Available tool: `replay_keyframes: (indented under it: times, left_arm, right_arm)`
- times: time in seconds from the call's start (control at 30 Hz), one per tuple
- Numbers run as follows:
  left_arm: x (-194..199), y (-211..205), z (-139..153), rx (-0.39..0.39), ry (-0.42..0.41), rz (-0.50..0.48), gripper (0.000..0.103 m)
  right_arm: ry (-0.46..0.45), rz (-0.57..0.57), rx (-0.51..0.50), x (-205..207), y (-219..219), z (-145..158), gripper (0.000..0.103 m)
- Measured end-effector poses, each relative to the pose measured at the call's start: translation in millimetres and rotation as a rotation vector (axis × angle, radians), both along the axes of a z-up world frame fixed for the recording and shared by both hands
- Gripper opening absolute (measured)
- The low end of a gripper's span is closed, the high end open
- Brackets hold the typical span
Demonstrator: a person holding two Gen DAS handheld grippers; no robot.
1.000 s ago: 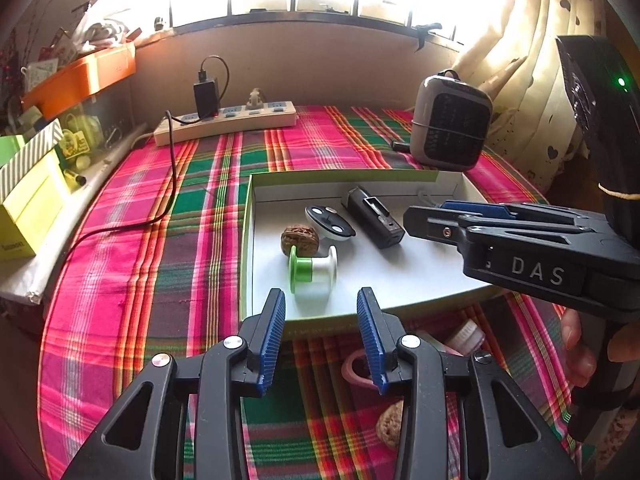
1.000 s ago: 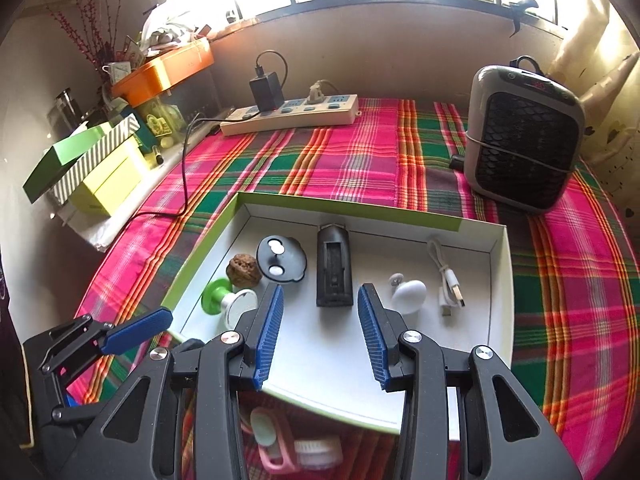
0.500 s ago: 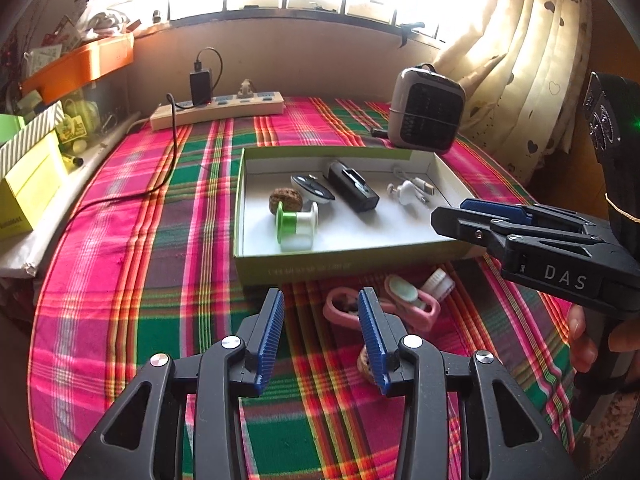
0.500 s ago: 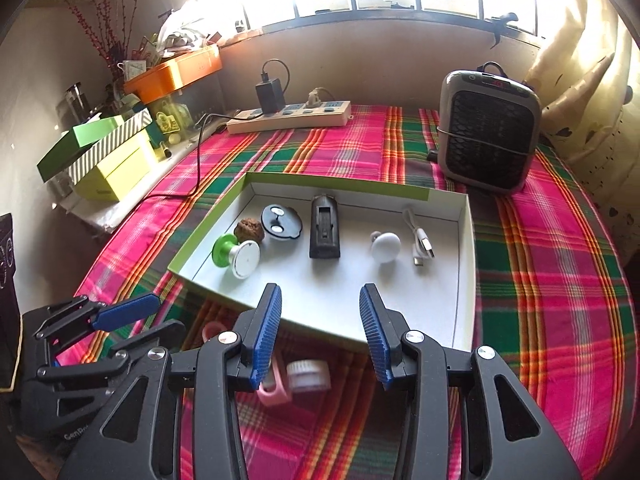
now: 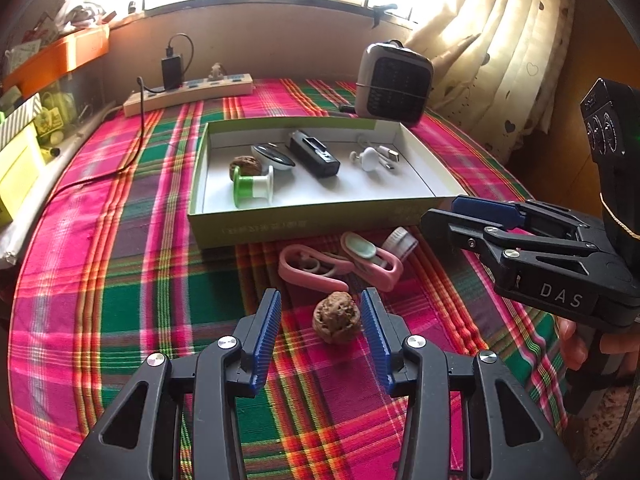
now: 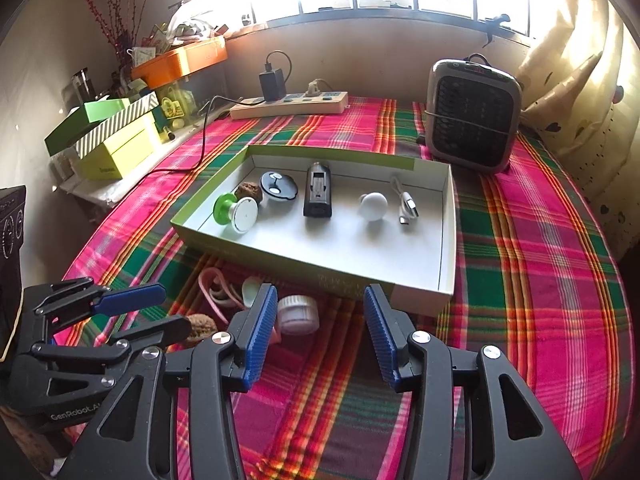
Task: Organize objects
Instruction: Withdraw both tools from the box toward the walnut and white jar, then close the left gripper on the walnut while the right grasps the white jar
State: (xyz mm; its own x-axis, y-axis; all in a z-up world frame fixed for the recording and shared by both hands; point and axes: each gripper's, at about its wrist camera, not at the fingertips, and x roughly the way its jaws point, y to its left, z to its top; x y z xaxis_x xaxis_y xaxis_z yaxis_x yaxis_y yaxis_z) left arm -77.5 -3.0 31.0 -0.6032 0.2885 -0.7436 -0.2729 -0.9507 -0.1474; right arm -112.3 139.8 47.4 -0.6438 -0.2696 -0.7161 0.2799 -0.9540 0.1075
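A walnut point(image 5: 336, 317) is seen on the plaid desk point(image 5: 120, 280), between the blue pads of the left hand-held gripper point(image 5: 320, 338), untouched on both sides. It is roundish w/ no clear long axis. The left hand-held gripper's jaws are spread and opening, pitched down twd the cloth, pointing to 12 o'clock in its own view.

At 12 o'clock from the walnut, pink scissors point(image 5: 316, 266) are laid w/ long axis approx 9-to-3, beside a white cap point(image 5: 400, 240). Just beyond these a shallow box point(image 5: 320, 224) is set; inside it, a black rectangular device point(image 5: 314, 154) is aligned approx 11-to-5.

The right hand-held gripper point(image 6: 320, 332) is held tilted down over bare cloth, its jaws spread and opening, nothing between them. In left view it is seen at 3 o'clock, gripped by a hand point(image 5: 592, 344).
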Motion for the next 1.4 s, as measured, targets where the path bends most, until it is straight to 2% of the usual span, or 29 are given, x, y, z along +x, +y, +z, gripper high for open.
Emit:
replay_keyframes:
  times: [0.47, 1.1, 1.4]
  left_arm:
    - [-8, 7, -17, -0.006, -0.046, -0.001, 0.04]
    - [-14, -6, -20, 0.009, -0.049, 0.03, 0.04]
    - [-14, -9, -20, 0.017, -0.047, 0.031, 0.04]
  right_arm:
    - [-0.035, -0.026, -0.013, 2, 11, -13, 0.047]
    - [-0.066, 0.021, 0.0, -9, -6, -22, 0.047]
    - [-0.059, 0.001, 0.017, -12, -2, -22, 0.047]
